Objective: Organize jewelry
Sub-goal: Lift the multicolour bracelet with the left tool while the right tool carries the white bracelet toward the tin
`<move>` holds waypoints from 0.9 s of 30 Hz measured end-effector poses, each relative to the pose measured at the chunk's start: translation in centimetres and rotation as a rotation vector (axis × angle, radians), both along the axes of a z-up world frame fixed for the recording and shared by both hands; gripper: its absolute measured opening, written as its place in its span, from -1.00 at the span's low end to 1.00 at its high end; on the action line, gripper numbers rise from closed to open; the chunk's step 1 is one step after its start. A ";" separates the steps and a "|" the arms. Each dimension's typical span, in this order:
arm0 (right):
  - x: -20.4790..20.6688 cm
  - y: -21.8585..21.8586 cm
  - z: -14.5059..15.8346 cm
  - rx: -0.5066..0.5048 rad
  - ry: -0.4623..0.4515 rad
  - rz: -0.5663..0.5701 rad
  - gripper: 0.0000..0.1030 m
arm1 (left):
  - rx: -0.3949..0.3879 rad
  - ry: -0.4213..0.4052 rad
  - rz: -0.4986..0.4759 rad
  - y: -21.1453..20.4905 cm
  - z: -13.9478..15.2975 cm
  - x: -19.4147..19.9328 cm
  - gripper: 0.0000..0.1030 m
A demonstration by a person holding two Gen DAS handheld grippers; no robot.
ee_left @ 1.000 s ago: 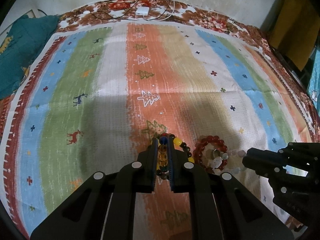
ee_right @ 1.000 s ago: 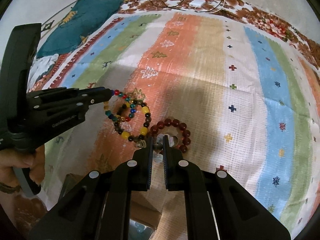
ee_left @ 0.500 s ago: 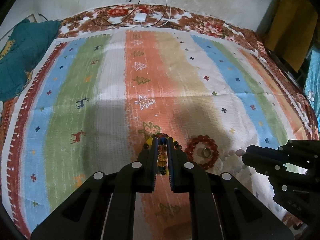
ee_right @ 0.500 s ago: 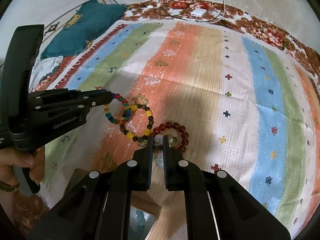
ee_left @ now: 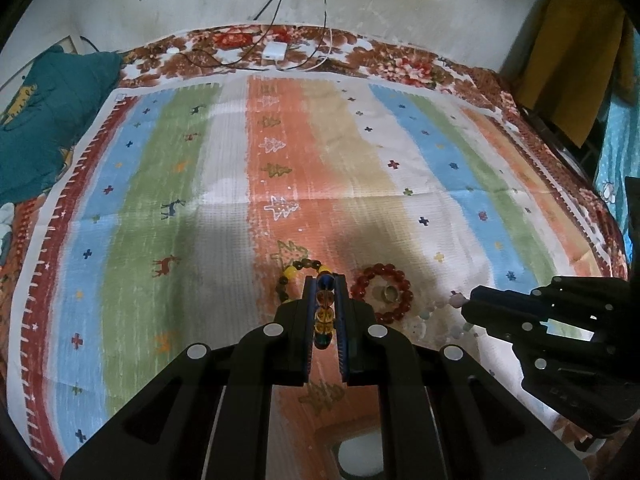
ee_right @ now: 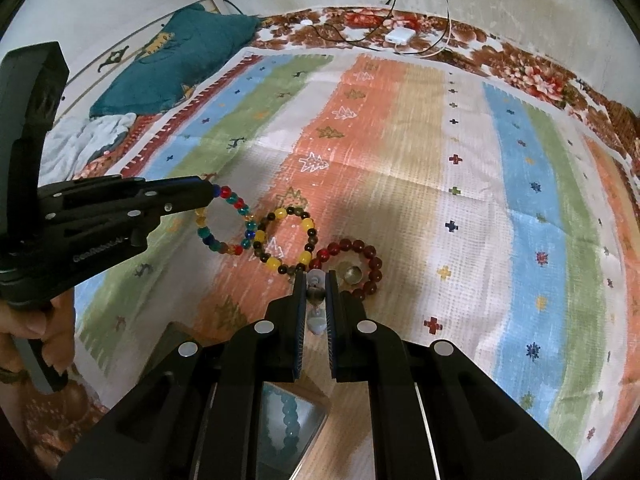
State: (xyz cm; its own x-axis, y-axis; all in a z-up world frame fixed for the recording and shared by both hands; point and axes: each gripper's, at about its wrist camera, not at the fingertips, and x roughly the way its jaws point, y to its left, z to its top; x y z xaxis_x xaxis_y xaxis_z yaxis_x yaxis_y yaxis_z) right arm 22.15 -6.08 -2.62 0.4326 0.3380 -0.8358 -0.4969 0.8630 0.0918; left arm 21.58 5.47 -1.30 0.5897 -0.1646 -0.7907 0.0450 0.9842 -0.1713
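From my left wrist camera, the left gripper (ee_left: 325, 304) has its fingers drawn close on a strand of amber and blue beads, the multicoloured bracelet (ee_left: 324, 312); I only get a short run of it between the pads. The right wrist camera gives me the rest: the multicoloured bracelet (ee_right: 226, 222) hangs as a full ring off the tip of the left gripper (ee_right: 210, 194), lifted off the striped cloth (ee_right: 440, 160), its far side close to the yellow-and-dark bracelet (ee_right: 285, 240), which lies flat on the orange stripe.

The right gripper (ee_right: 316, 292) is nearly closed on a pale bead strand (ee_right: 316, 282); I see a grey bead and a light blue one between the pads. From the left view that strand (ee_left: 436, 312) trails as pale beads over the cloth from the right gripper (ee_left: 466, 300) tip, which is more than the right view shows.

The red bracelet (ee_right: 352, 266) lies on the cloth just beyond the right fingertips, touching the yellow-and-dark one, with a ring (ee_right: 352, 274) inside it; the left view shows the same red bracelet (ee_left: 382, 292) and ring (ee_left: 389, 292) between the two grippers.

Below the right gripper I see a mirror-like box (ee_right: 288, 424) reflecting turquoise beads; the left camera catches only a blurred edge of something there, and I cannot tell what
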 end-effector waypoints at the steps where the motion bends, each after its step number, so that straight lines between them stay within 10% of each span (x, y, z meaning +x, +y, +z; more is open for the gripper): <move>1: -0.1 0.0 0.0 0.001 0.001 0.002 -0.80 | -0.001 -0.003 -0.003 -0.1 0.1 -0.1 -0.83; 27: -3.6 -1.0 1.9 -0.005 -0.064 0.010 -0.80 | 0.021 -0.078 -0.063 -2.5 2.7 -4.9 -0.83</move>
State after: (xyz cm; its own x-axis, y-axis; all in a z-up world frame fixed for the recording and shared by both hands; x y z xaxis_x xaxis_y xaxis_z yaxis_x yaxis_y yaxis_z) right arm 18.53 -7.09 -0.71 0.4821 0.3382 -0.8082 -0.5103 0.8582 0.0547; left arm 16.64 2.98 1.42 0.6388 -0.1872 -0.7463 0.1196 0.9823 -0.1440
